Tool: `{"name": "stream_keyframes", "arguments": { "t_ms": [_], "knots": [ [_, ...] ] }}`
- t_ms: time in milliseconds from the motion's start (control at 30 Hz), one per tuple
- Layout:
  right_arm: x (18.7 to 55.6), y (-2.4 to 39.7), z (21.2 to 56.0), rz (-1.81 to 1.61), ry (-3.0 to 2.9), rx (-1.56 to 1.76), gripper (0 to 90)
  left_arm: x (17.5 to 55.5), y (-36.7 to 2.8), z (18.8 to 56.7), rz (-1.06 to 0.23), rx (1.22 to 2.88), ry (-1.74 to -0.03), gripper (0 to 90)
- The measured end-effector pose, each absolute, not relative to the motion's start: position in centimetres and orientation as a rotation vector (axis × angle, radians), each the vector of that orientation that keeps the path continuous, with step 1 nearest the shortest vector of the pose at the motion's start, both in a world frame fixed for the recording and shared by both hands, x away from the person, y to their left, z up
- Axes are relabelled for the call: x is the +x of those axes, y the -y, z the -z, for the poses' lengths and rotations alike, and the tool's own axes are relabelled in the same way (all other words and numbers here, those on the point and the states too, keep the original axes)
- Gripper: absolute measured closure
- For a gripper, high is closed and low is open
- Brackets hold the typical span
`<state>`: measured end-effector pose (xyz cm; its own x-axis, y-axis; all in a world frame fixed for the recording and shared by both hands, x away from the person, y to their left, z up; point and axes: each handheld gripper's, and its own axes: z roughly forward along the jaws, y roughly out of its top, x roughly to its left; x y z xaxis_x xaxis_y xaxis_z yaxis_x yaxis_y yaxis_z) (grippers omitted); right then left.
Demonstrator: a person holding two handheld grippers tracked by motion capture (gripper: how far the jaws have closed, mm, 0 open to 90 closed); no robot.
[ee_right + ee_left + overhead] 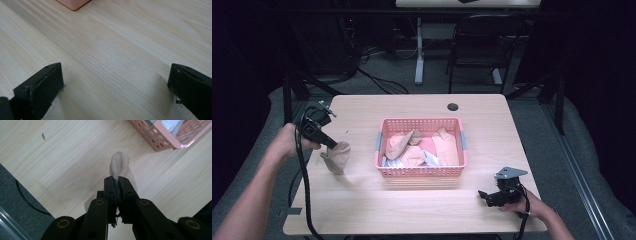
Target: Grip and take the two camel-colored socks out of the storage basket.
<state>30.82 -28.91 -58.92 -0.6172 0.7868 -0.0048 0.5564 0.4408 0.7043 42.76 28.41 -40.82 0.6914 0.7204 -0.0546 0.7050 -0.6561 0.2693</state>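
The left gripper [331, 145] has its jaws clamped on a beige cloth [337, 158], which hangs below the jaw tips onto the table [362, 200]. Right of these jaws stands the pink basket [422, 171]. The right gripper [484, 196] rests with jaws spread wide, nothing between them.

Pink basket [422, 171] on wooden table [362, 200]

High view overhead facing forward, gripper views close to the table [412, 200] (all share pink basket [422, 172])
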Motion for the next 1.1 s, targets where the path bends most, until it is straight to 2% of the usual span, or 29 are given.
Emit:
{"name": "stream_keyframes", "arguments": {
  "t_ms": [300, 767, 1000, 1033, 1100],
  "knots": [
    [30.8, 28.9, 58.9, -0.971, -2.365, 1.147, 0.0, 43.3, -28.2, 43.0, -0.049, 2.613, -1.160, 85.3],
    [30.8, 28.9, 59.0, -0.977, -2.361, 1.150, 0.0, 43.7, -29.5, 48.4, 0.041, 2.555, -1.289, 83.8],
    [30.8, 28.9, 58.9, -0.971, -2.365, 1.147, 0.0, 43.9, -30.7, 50.8, 0.050, 2.515, -1.362, 79.6],
    [30.8, 28.9, 59.0, -0.977, -2.361, 1.150, 0.0, 43.9, -30.9, 51.4, 0.047, 2.503, -1.401, 67.7],
    [30.8, 28.9, 59.0, -0.977, -2.361, 1.151, 0.0, 44.0, -31.4, 51.5, 0.019, 2.453, -1.458, 52.3]
  ]
}}
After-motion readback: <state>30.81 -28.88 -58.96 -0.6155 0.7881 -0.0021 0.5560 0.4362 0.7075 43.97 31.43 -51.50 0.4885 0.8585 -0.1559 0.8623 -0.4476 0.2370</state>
